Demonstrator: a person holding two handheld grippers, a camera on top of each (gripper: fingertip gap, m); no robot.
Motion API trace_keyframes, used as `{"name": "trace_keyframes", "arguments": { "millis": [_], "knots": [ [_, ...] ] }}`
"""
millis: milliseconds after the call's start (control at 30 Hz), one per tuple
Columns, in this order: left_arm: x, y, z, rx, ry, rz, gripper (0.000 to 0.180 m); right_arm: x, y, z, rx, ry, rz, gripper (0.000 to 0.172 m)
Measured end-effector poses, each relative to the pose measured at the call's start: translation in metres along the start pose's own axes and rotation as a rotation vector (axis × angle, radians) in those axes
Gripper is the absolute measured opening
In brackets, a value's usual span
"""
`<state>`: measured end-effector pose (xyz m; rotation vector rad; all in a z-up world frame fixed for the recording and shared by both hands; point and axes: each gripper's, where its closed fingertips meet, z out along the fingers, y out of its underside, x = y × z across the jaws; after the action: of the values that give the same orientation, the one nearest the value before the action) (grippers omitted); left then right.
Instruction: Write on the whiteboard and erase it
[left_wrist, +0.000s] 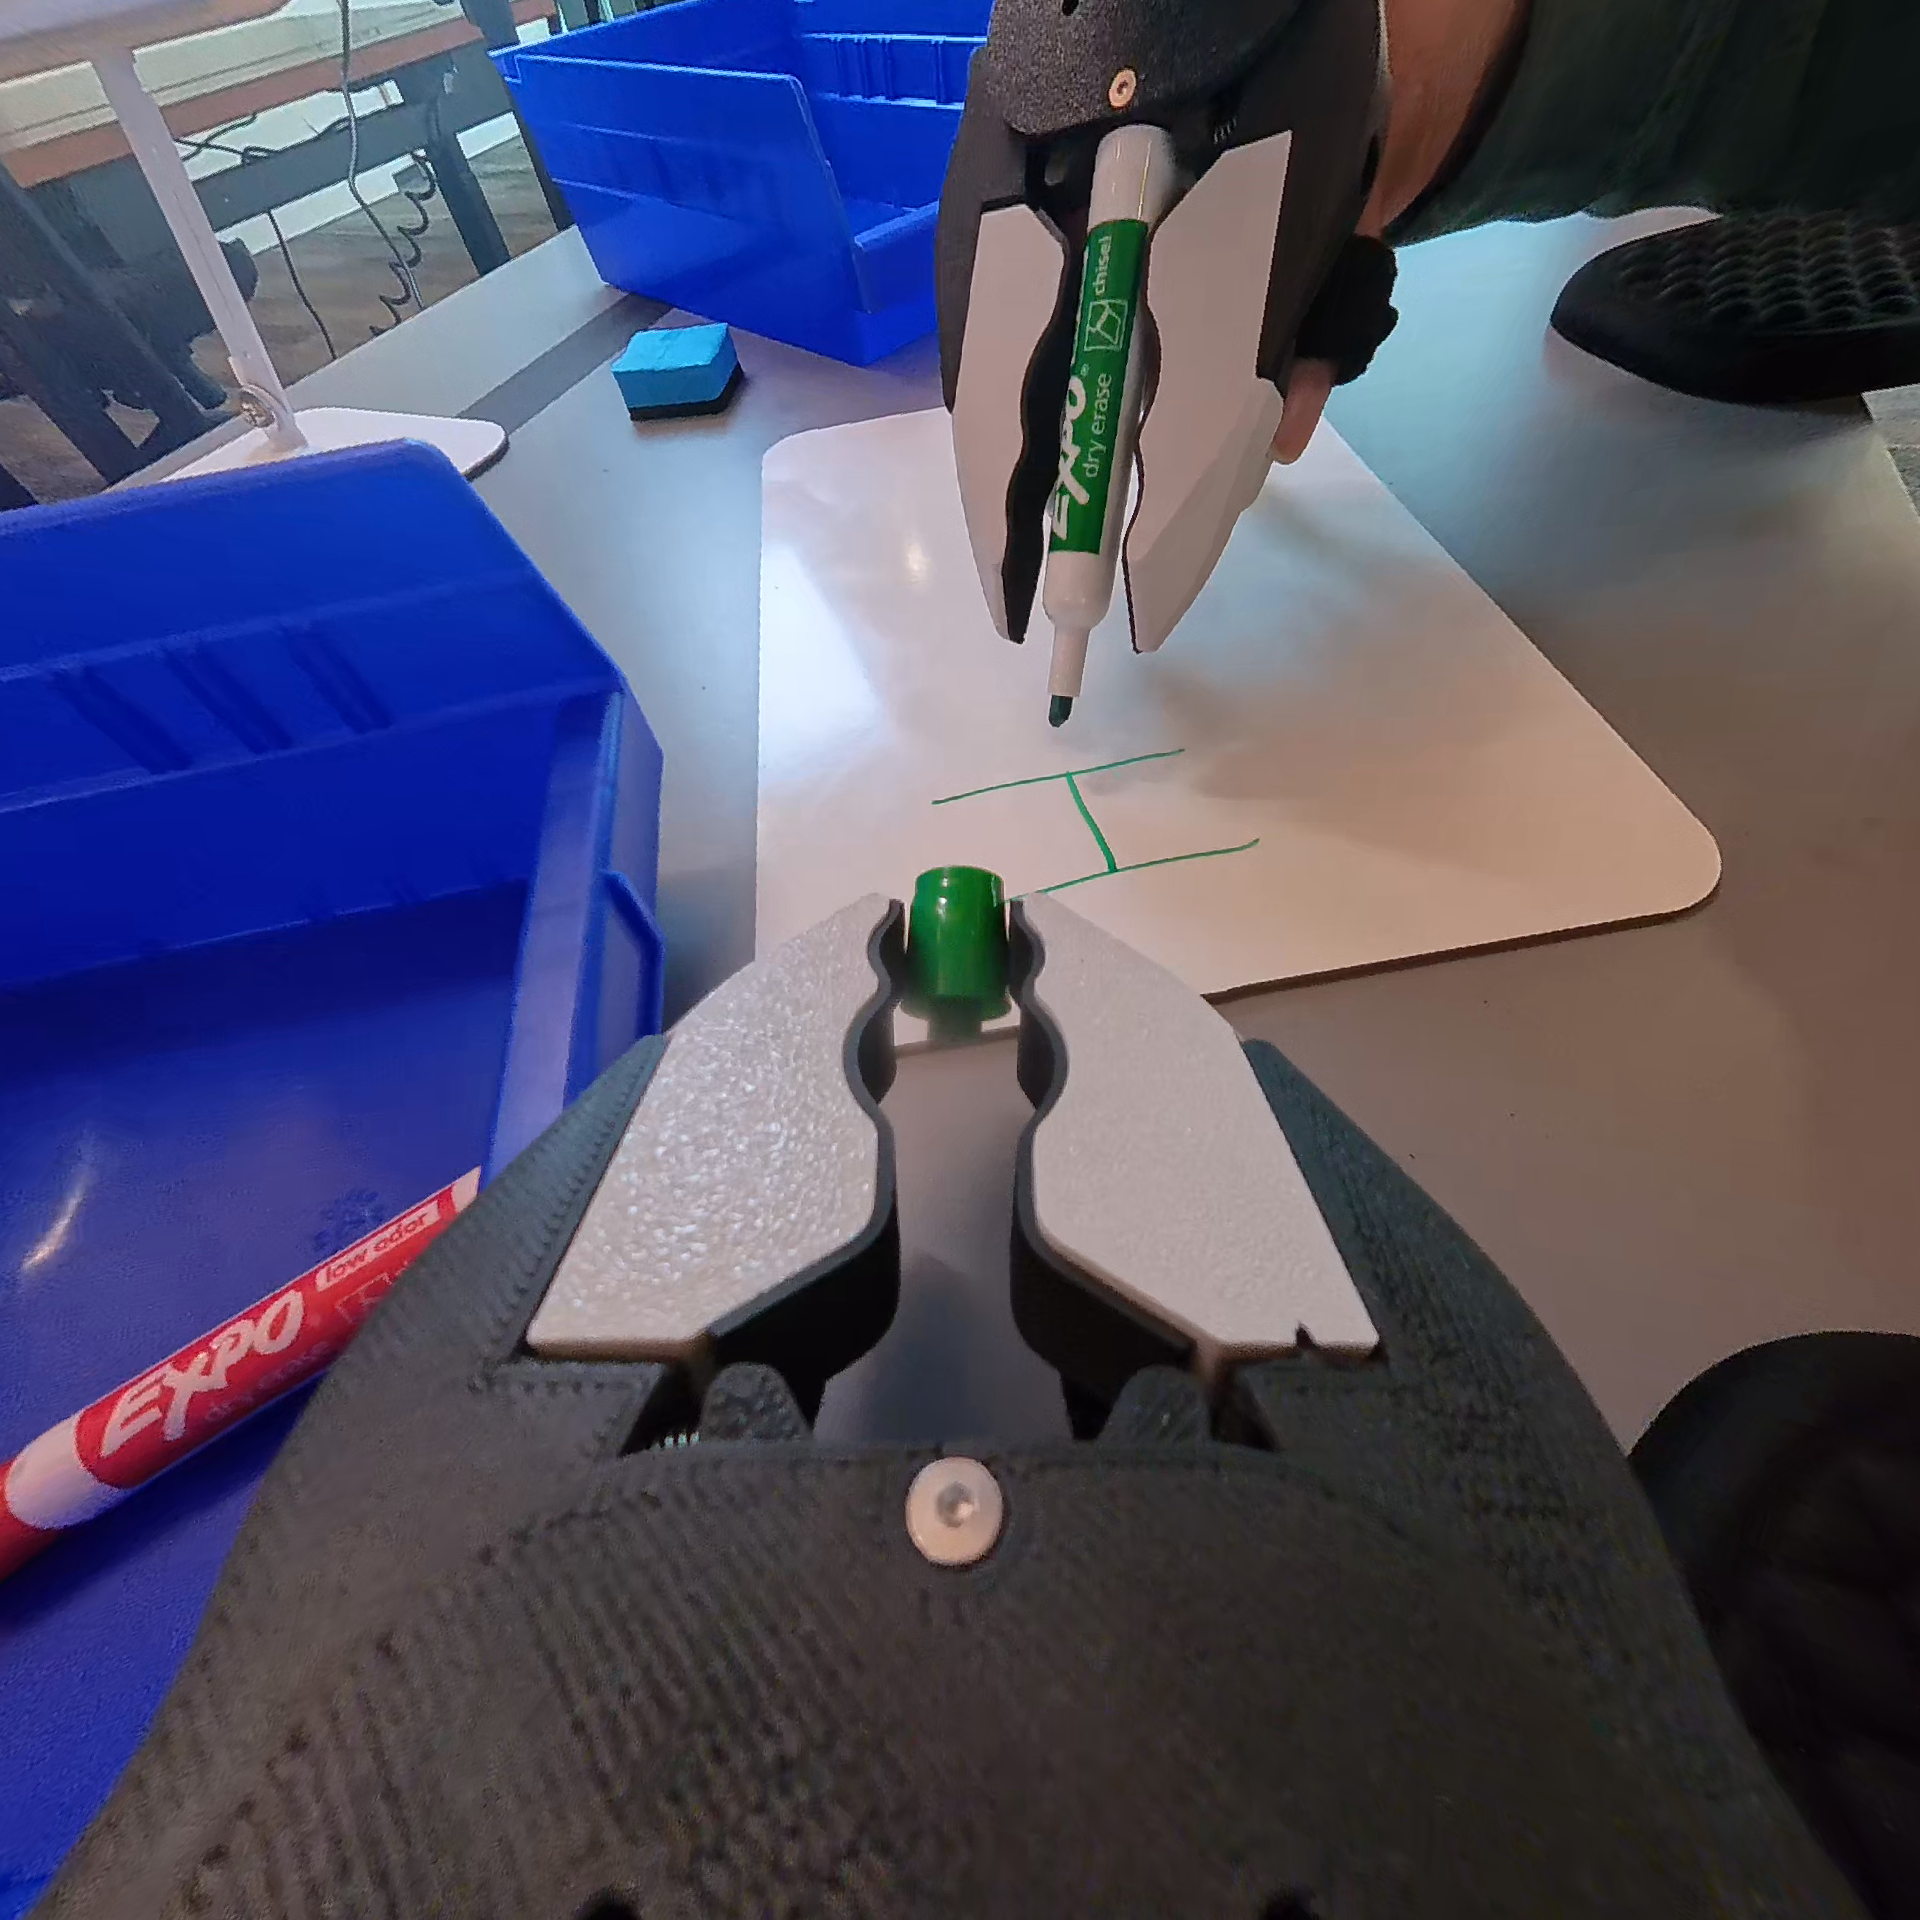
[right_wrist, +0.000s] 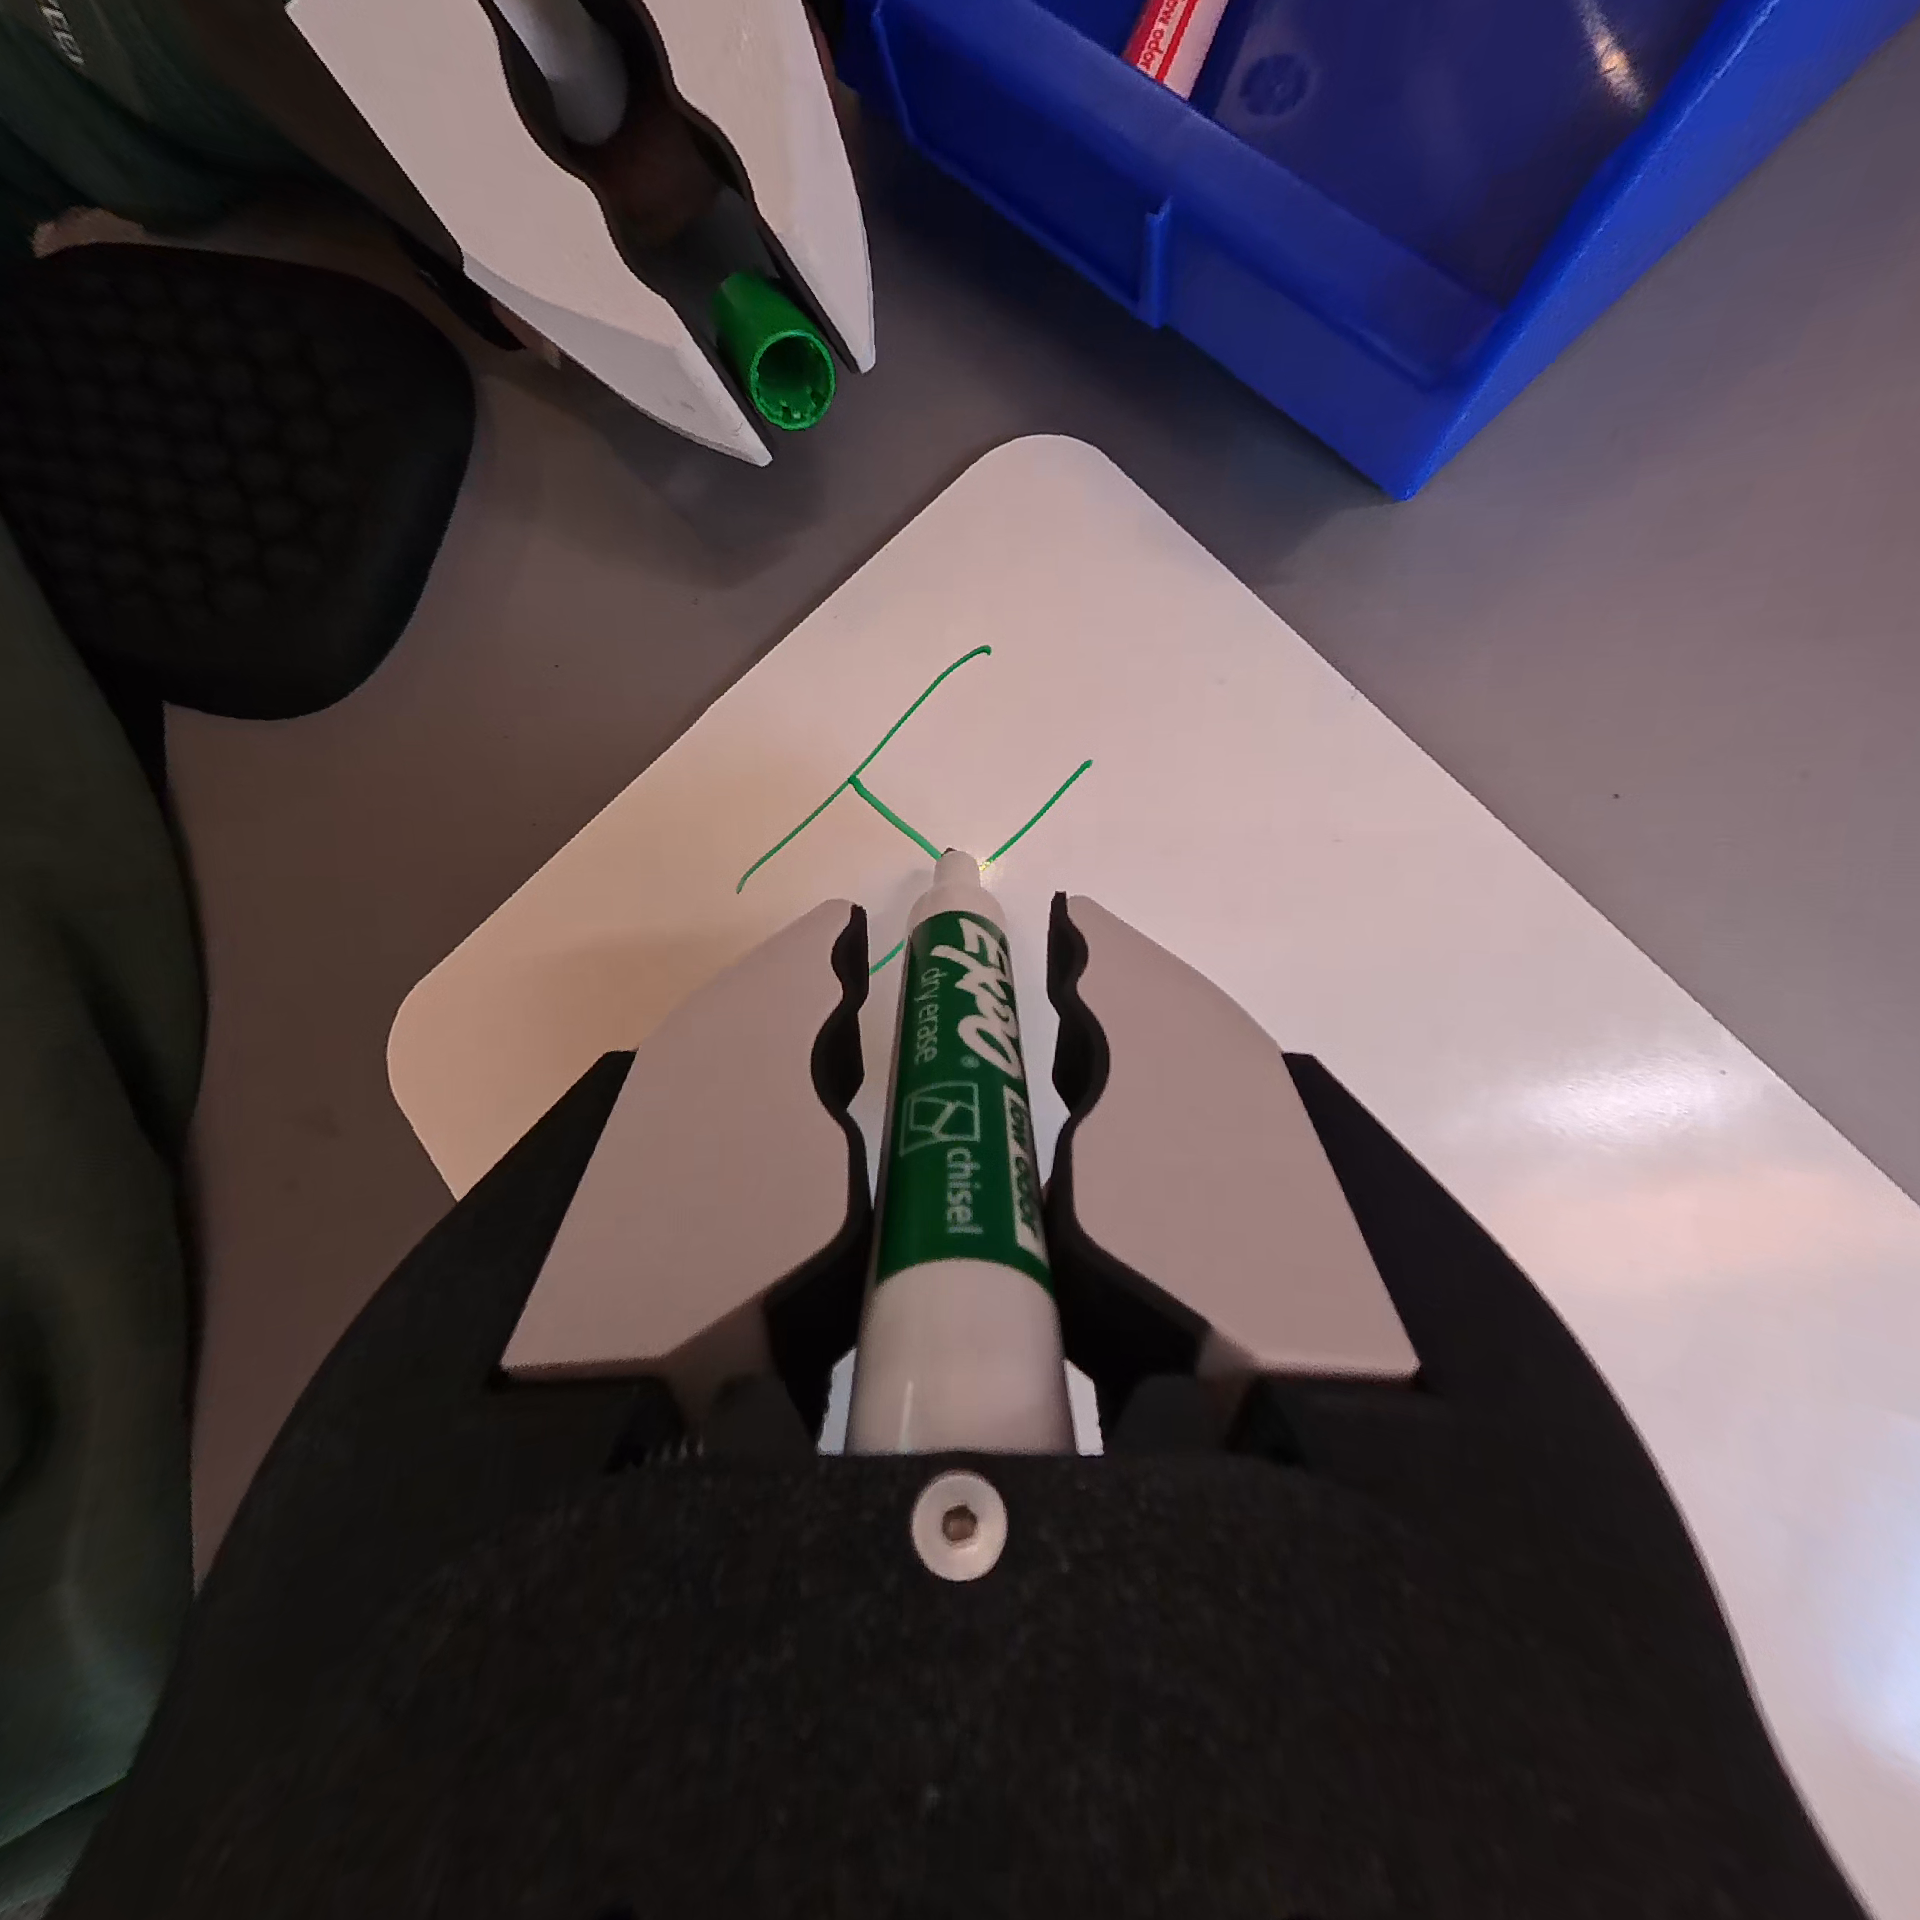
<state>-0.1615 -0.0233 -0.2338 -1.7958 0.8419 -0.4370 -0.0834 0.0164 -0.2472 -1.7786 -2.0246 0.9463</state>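
A white whiteboard (left_wrist: 1351, 675) lies flat on the grey table and bears a few joined green lines (left_wrist: 1091, 821). My right gripper (right_wrist: 954, 912) is shut on a green dry-erase marker (right_wrist: 956, 1143), which is gripped deep between the pads and points tip down. In the left wrist view the right gripper (left_wrist: 1078, 639) holds the marker (left_wrist: 1096, 395) with its tip close over the board, beside the lines. My left gripper (left_wrist: 954, 914) is shut on the green marker cap (left_wrist: 954, 945) at the board's near edge. It also shows in the right wrist view (right_wrist: 805, 400), with the cap (right_wrist: 790, 374) open end forward. The board (right_wrist: 1299, 883) and lines (right_wrist: 894, 748) show there too.
A blue eraser (left_wrist: 675, 369) lies on the table beyond the board. A blue bin (left_wrist: 260, 831) at the left holds a red marker (left_wrist: 208, 1361); another blue bin (left_wrist: 748, 187) stands behind. A black mesh object (left_wrist: 1745, 301) lies at the right. A white stand base (left_wrist: 395, 436) is at the left. Left tips to right tips: about 10 cm.
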Motion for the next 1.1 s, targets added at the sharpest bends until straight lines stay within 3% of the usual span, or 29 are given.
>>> {"name": "trace_keyframes", "arguments": {
  "millis": [1100],
  "knots": [
    [0.0014,0.0022,0.0020,-0.013,-0.002,0.010,0.019,-0.0042,-0.0002,0.0042,0.062,-0.014,0.012,0.036]
  ]
}}
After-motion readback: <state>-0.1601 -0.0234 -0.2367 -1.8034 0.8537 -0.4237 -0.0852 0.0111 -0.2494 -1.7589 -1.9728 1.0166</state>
